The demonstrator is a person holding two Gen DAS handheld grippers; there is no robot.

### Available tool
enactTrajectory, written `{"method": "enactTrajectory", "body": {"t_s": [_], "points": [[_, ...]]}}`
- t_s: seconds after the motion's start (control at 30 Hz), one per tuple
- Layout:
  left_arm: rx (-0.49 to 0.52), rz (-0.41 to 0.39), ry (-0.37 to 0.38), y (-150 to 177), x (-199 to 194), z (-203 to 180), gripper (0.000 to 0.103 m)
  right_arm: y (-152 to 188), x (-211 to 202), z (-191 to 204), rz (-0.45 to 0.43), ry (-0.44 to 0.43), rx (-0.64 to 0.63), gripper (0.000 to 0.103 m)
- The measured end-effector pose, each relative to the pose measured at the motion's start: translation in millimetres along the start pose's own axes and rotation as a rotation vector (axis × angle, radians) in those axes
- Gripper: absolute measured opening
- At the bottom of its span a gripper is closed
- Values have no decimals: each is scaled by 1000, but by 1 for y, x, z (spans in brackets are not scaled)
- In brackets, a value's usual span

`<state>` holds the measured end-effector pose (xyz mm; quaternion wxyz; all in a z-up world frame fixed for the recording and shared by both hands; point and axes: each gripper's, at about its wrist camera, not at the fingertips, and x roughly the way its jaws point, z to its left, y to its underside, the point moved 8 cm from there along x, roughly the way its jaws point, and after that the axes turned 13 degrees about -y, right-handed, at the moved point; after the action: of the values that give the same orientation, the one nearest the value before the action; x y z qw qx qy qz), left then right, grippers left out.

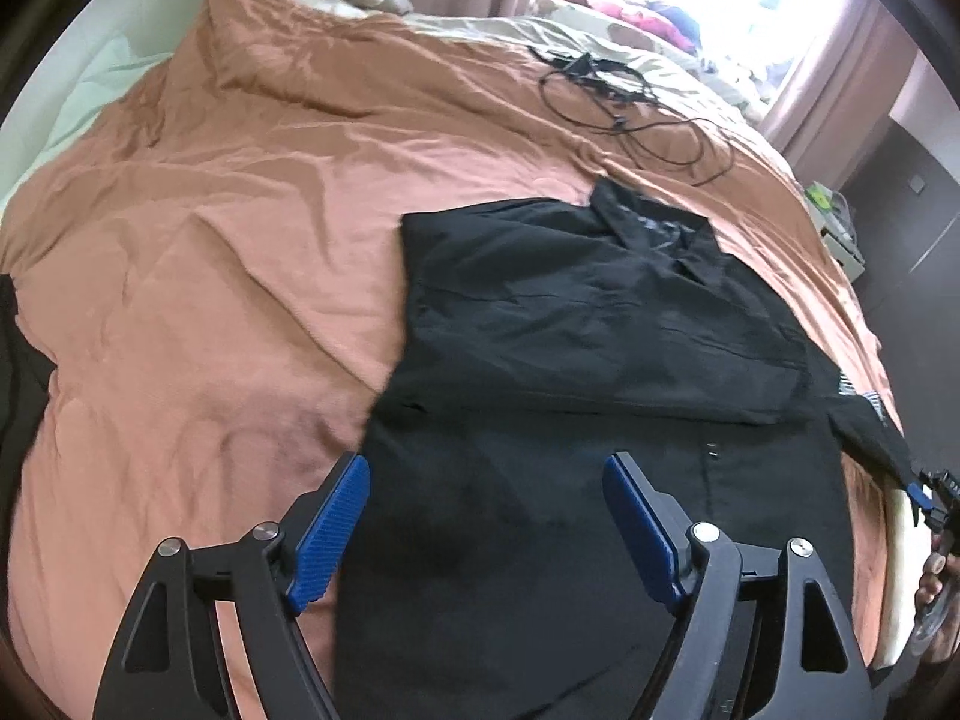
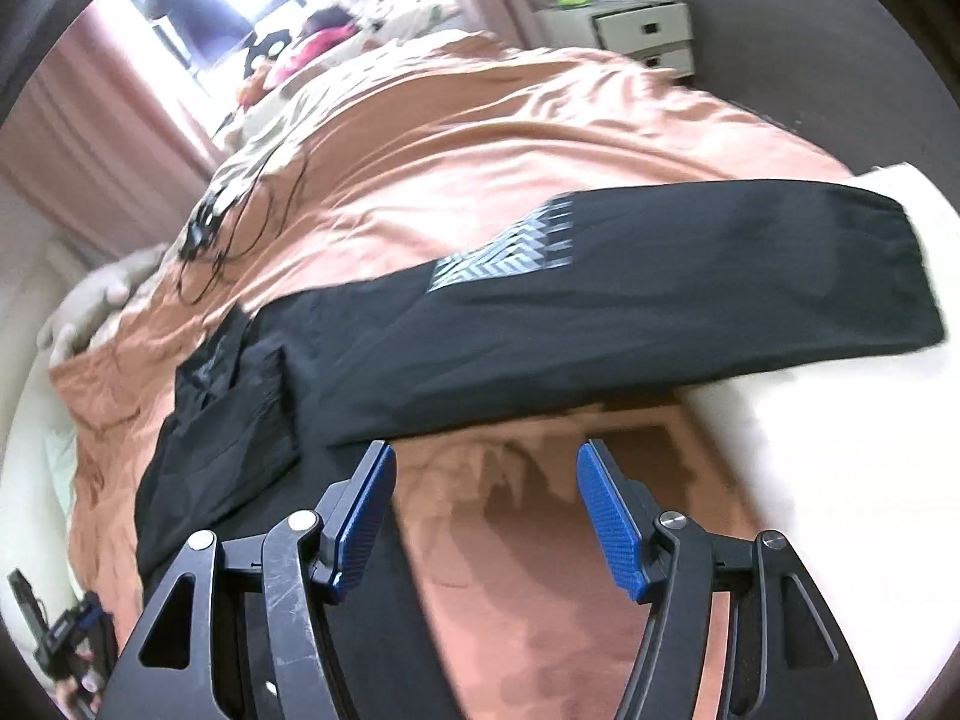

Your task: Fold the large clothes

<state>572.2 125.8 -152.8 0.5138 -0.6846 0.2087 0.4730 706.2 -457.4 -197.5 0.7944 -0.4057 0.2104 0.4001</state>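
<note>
A large black jacket [image 1: 576, 324] lies on a bed with an orange-brown cover [image 1: 228, 228]. One sleeve is folded across its body; the collar points to the far end. My left gripper [image 1: 486, 474] is open and empty, above the jacket's lower part. In the right wrist view the other sleeve [image 2: 630, 306], with a grey chevron print [image 2: 504, 252], stretches out to the right over the bed's edge. My right gripper [image 2: 486, 474] is open and empty, just short of that sleeve, above the cover [image 2: 540, 138]. The right gripper also shows at the left wrist view's right edge [image 1: 927, 501].
A tangle of black cables [image 1: 618, 102] lies on the far part of the bed. Pillows and soft toys [image 1: 624, 6] sit by the bright window. A white drawer unit [image 2: 636, 30] stands beside the bed. A white mattress edge [image 2: 840, 450] shows at right.
</note>
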Motion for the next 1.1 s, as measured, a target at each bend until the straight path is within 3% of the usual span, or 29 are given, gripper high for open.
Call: {"method": "enactTrajectory", "body": {"t_s": [0.43,0.8,1.07,1.1], "points": [[47,-14,12,12,-19,-63,81,-19,-67,-110,-116,22,170,63],[95,3,-9,19,-4,-111,81,-26,-58,-167,-151,-33,328,63],[111,23,-28,23,8,-116,81,-38,-47,-199,-234,-48,464,63],[110,24,-29,24,7,-113,81,-40,-47,-203,-244,-40,477,53]]}}
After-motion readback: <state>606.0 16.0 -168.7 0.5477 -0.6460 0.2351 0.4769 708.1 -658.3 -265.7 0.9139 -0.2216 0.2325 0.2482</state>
